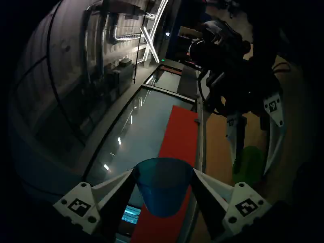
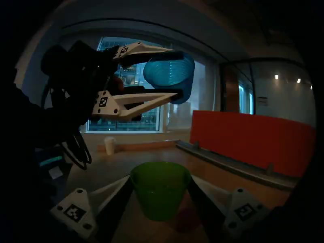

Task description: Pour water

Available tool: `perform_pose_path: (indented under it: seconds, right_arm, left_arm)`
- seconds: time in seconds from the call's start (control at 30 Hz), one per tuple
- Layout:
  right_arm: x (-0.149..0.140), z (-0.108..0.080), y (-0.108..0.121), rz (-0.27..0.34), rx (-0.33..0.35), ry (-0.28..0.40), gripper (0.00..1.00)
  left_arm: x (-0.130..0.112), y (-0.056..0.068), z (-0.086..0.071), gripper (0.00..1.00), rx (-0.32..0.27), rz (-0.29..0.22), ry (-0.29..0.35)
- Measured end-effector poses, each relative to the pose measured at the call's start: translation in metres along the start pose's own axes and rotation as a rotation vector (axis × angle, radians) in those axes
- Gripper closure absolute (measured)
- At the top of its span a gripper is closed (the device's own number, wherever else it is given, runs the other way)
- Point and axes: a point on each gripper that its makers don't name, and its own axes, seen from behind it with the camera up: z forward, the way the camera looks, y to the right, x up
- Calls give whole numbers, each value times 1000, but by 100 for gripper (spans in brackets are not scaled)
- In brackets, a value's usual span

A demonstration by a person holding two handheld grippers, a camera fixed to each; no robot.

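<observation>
The left gripper (image 1: 163, 173), clamped on the blue cup (image 1: 164, 190), held it tilted, above and to the left, in the right gripper view, of the upright green cup (image 2: 160, 190) gripped by the right gripper (image 2: 160, 180), its mouth apparently not yet over that rim.

Blue cup (image 1: 164, 186): see-through plastic, smooth and glossy, fine ribs on its wall.
Green cup (image 2: 160, 190): translucent plastic, smooth, with a soft shine at the rim.
My left fingers (image 1: 107, 185): white matt plastic, dark inner faces, printed black-and-white tags.
My right fingers (image 2: 101, 192): the same matt white plastic.
Surface (image 2: 133, 160): wood-look, smooth, low sheen.
Red panel (image 2: 251, 139), right: flat, matt.
Glass pane (image 1: 137, 129), left: glossy, mirroring lights.
Far cup (image 2: 109, 145): white, matt, looks like paper.
</observation>
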Motion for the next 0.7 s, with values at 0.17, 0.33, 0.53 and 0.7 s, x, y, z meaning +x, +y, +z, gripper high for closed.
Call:
perform_pose_path:
  seconds: [0.17, 0.33, 0.53, 0.7]
  right_arm:
    - [0, 0, 0, -1, -2, 3, 8]
    - [0, -2, 2, 1, -6, 9, 8]
    - [-1, -4, 5, 3, -12, 12, 8]
    - [-2, -5, 7, 4, -14, 16, 9]
  left_arm:
    - [-6, -2, 1, 12, 3, -114, -9]
    - [-8, 3, 1, 12, -13, -247, -12]
    - [-11, 2, 2, 12, -26, -408, -20]
    - [-15, 1, 5, 12, -24, -513, -34]
